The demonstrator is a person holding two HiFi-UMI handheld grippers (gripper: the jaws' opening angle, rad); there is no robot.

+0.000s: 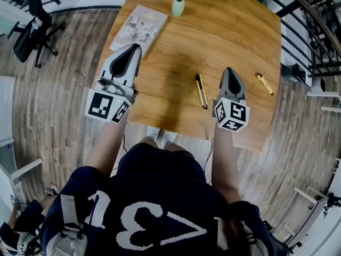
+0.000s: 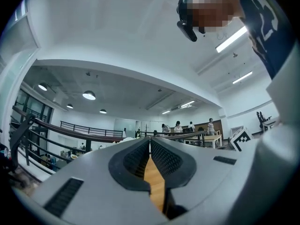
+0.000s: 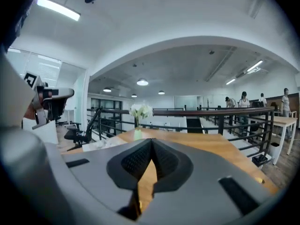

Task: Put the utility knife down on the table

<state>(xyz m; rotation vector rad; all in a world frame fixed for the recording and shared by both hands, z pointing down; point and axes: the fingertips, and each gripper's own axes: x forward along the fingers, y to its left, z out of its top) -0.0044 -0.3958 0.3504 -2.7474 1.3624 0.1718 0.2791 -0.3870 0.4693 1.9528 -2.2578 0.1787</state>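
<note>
The right claw (image 1: 228, 71), closed and empty, hangs just beside the utility knife (image 1: 201, 91).

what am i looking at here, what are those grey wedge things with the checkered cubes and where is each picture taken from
There is no robot here. A person holds two hand-held clamps, the left gripper and the right gripper. Each has two jaws and a marker cube.

The head view looks steeply down from a camera on the person's head. The two gripper views each look along one gripper's own jaws.

On the wooden table lie a black-and-yellow utility knife, a smaller yellow tool, a booklet and a small vase.

Both grippers are shut and hold nothing. The knife lies on the table, apart from both.
</note>
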